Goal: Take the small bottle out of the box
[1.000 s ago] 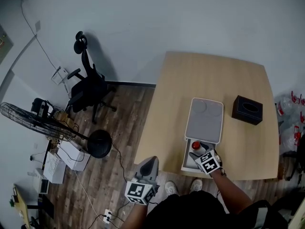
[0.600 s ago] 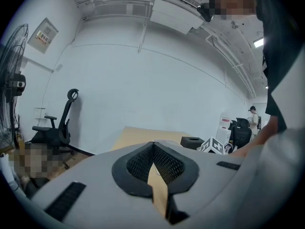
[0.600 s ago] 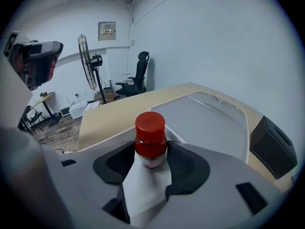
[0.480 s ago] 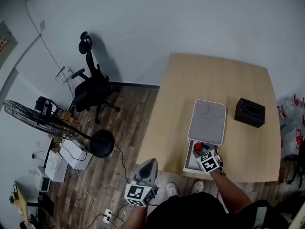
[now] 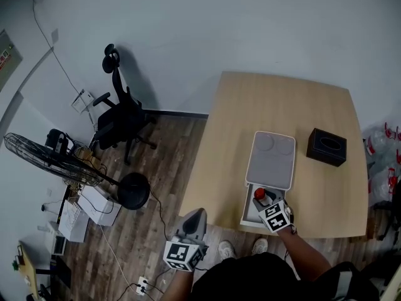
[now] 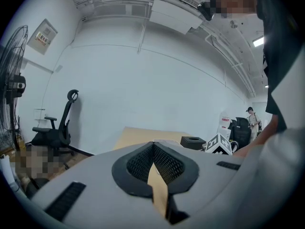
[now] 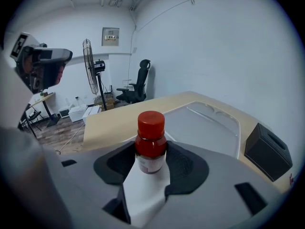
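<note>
The bottle, red-capped and upright, stands in the open near end of the box, at the near edge of the surface. It sits squarely between the fingers of the right gripper, whose pads now press on its sides just below the cap. A second ago those fingers stood wide around it; since then they have closed in until they met the bottle, so the grasp looks made. From the head view I cannot tell that the bottle has risen at all; it still seems to be inside the box, beside the slid-back grey lid. The task now seems to hang on a straight lift clear of the box wall.

The left gripper is off the surface's near left corner, above the floor, its fingers pressed together on nothing.
</note>
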The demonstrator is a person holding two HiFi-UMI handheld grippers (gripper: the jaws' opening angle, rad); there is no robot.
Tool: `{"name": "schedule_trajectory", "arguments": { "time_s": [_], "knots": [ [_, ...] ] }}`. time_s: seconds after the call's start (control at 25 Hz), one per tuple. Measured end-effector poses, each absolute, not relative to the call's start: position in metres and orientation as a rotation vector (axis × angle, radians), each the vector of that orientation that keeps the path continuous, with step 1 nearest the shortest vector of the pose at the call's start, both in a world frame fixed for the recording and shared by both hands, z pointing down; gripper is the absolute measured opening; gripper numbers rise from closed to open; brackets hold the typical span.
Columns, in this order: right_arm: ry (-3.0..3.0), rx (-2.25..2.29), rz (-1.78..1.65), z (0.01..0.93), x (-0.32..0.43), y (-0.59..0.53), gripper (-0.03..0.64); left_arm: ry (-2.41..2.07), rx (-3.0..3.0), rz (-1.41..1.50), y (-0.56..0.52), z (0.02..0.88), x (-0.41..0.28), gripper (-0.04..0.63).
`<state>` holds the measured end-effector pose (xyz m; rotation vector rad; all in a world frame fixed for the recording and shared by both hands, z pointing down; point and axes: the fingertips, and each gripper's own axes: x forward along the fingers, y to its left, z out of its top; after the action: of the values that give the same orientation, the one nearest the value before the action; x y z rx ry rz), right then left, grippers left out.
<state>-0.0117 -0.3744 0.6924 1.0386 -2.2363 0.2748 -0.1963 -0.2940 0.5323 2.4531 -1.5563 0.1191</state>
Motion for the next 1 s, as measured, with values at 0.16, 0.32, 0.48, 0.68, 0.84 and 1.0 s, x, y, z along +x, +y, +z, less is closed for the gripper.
{"name": "schedule_trajectory", "arguments": {
  "time_s": [0.16,0.32,0.48,0.68,0.84,1.0],
  "knots": [
    [-2.298,1.080,0.230,0.662,-0.012,-0.369,0.215,-1.533,2.469,0.121,-0.295,0.533,-0.191,0.012],
    [-2.375,1.129,0.165,0.615,-0.015,-0.367,0.215,-1.508,2.486,0.119,-0.297,0.533,-0.184,0.012],
    [-2.448,1.174,0.075,0.566,-0.018,-0.367,0.215,-1.490,2.498,0.119,-0.300,0.533,-0.180,0.012],
    [-2.541,1.227,-0.020,0.507,-0.019,-0.365,0.215,-1.501,2.496,0.108,-0.308,0.531,-0.180,0.012],
    [-2.609,1.269,-0.083,0.466,-0.017,-0.360,0.213,-1.497,2.508,0.106,-0.312,0.529,-0.177,0.012],
    [-2.689,1.347,-0.155,0.437,-0.012,-0.361,0.213,-1.504,2.503,0.089,-0.319,0.528,-0.176,0.012]
  ]
}}
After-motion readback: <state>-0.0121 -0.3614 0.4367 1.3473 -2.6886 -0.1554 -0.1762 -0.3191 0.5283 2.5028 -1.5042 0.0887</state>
